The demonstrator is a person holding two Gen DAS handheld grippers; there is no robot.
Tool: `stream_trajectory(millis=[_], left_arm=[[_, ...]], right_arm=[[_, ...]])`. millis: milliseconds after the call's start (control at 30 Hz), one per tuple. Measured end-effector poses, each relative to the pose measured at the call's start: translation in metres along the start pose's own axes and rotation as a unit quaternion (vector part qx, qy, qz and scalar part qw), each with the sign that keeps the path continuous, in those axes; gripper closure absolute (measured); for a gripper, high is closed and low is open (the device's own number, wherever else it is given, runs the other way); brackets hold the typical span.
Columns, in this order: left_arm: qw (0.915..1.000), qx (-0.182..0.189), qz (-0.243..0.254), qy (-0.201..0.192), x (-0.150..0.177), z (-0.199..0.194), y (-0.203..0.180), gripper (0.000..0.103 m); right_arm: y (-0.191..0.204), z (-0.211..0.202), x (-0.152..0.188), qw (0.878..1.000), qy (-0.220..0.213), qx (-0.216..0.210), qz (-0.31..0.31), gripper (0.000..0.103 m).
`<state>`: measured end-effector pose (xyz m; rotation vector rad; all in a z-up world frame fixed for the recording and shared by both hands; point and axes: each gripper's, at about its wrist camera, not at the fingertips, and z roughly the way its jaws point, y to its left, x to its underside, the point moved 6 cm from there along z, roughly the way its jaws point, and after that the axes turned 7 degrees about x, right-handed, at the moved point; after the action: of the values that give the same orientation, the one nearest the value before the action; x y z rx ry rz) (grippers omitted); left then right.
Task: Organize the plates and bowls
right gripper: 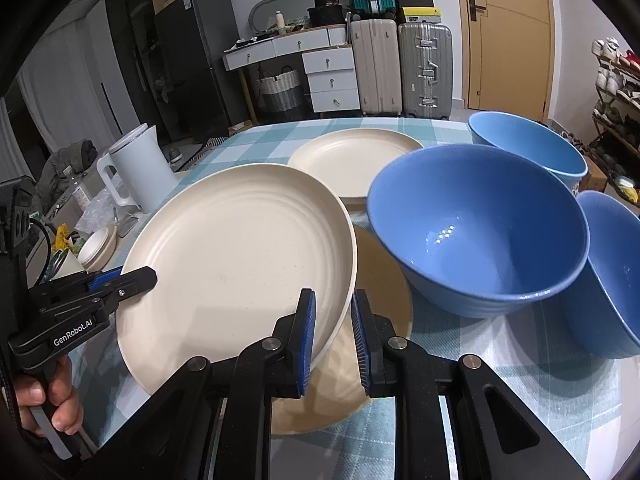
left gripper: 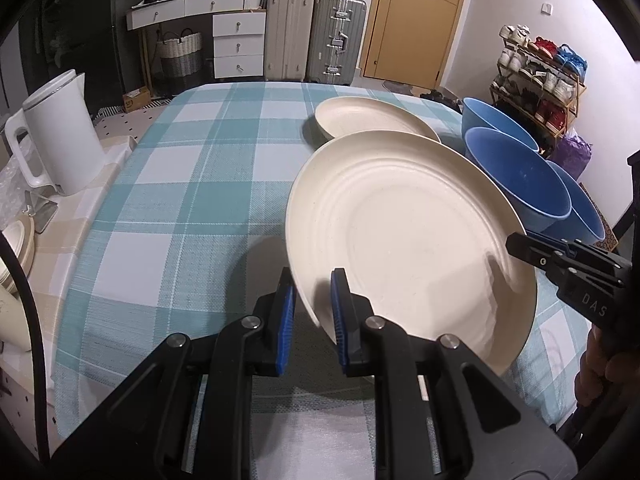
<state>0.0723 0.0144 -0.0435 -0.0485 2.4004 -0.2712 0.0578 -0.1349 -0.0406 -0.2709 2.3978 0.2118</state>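
A cream plate [left gripper: 404,240] is held tilted above the checked table; it also shows in the right wrist view [right gripper: 240,256]. My left gripper [left gripper: 314,308] straddles its near-left rim, jaws not pressed tight. My right gripper [right gripper: 334,332] straddles the plate's right rim with a gap at the outer pad; it shows in the left view [left gripper: 520,246] at the plate's right edge. Another cream plate [right gripper: 368,356] lies flat under the held one. A third cream plate [left gripper: 372,118] [right gripper: 352,160] sits farther back. Three blue bowls [right gripper: 480,240] [right gripper: 528,144] [right gripper: 612,272] stand at the right.
A white kettle [left gripper: 60,136] stands on a side counter at the left, with a small cream bowl [right gripper: 98,246] and clutter near it. The checked tablecloth [left gripper: 192,200] spreads left of the plates. Suitcases, drawers, a door and a shoe rack stand behind the table.
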Motion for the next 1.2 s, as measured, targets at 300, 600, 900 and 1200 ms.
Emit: stream_trajectory(millis=[300,600,900,1200], left_arm=[[0.9998,0.004,0.011,0.014,0.004,0.015,-0.006,0.088],[0.9993,0.003,0.027,0.024,0.007,0.031,-0.011,0.088],[0.9988,-0.003,0.037,0.030,0.009,0.040,-0.016,0.087],[0.9981,-0.012,0.049,0.034,0.011,0.045,-0.020,0.087]], right_arm=[[-0.010,0.008,0.010,1.000,0.010,0.013,0.007,0.084],[-0.021,0.014,0.021,0.999,0.018,0.026,0.010,0.084],[-0.026,0.017,0.024,0.999,0.022,0.036,0.007,0.084],[-0.024,0.023,0.025,0.999,0.026,0.047,0.000,0.084]])
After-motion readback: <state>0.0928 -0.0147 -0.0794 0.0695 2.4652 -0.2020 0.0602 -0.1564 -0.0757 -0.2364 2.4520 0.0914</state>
